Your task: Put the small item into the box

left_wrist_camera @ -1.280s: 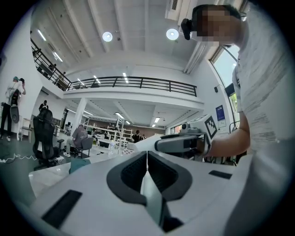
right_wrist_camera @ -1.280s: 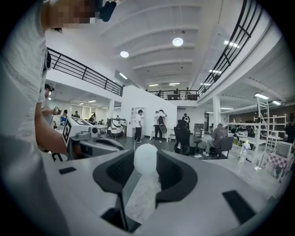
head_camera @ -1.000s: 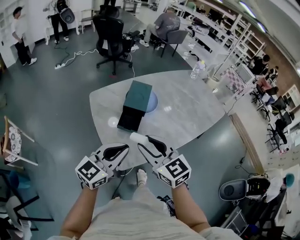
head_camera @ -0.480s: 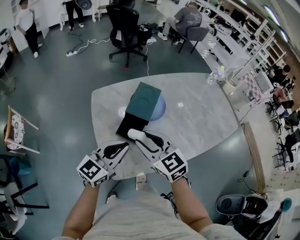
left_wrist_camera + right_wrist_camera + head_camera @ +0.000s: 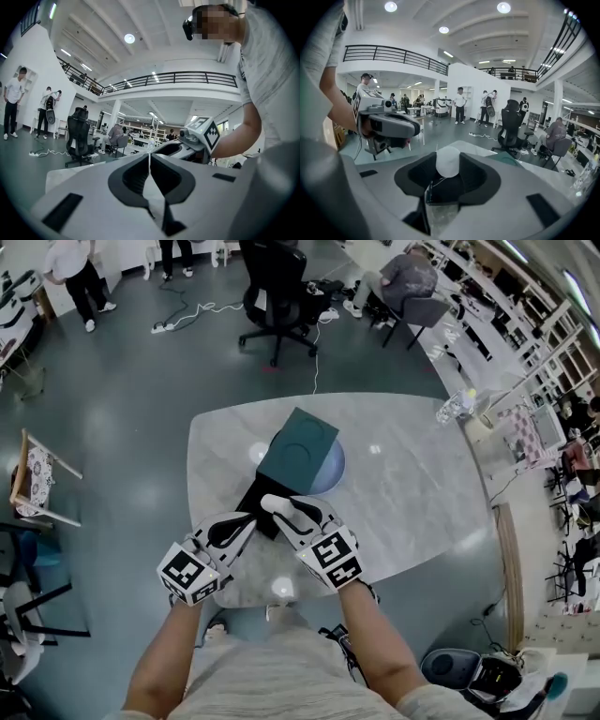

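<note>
Currently the right gripper [image 5: 281, 508] is clamped on the small white item [image 5: 270, 502], holding it over the near end of the dark box [image 5: 302, 442]. The box sits on the table [image 5: 412, 493], nearer its left edge. Alongside, the left gripper [image 5: 247, 518] has its 2 jaws together, empty.

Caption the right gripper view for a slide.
Right tongs grip a small white item, the teal box and grey table ahead.
</note>
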`<state>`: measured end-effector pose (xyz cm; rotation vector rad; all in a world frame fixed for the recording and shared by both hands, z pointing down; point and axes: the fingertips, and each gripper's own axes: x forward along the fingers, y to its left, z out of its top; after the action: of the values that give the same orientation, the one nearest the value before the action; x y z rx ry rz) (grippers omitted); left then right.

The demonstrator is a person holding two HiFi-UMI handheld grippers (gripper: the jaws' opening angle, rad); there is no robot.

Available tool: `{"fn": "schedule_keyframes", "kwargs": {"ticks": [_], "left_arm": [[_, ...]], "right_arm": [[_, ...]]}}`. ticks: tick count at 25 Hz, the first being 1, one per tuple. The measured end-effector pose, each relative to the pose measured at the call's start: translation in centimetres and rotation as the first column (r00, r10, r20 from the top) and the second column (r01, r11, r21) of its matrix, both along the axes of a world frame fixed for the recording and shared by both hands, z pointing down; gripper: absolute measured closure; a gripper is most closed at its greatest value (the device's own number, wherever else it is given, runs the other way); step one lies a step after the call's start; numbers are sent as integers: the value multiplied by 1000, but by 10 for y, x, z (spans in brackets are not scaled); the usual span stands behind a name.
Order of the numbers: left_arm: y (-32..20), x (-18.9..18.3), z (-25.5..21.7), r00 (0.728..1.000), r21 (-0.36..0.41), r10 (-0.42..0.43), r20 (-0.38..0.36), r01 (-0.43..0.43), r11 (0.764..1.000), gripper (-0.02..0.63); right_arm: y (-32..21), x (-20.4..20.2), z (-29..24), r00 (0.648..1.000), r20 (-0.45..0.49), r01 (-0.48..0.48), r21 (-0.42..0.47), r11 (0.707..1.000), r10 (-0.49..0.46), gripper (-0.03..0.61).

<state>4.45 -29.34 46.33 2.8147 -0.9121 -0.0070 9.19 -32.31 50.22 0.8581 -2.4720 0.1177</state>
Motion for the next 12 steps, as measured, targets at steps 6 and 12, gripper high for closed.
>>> {"fn": "schedule_keyframes", "kwargs": {"ticks": [6, 12], "left_arm": [[-20, -5, 17, 999, -33, -44, -7, 43, 999, 591], [-33, -4, 30, 997, -58, -67, -30, 65, 996, 591]], "right_arm": [[-24, -2, 37, 996, -90, 10, -72, 997, -17, 413], [-39, -4, 71, 982, -183, 27, -112, 993, -48, 413]]}}
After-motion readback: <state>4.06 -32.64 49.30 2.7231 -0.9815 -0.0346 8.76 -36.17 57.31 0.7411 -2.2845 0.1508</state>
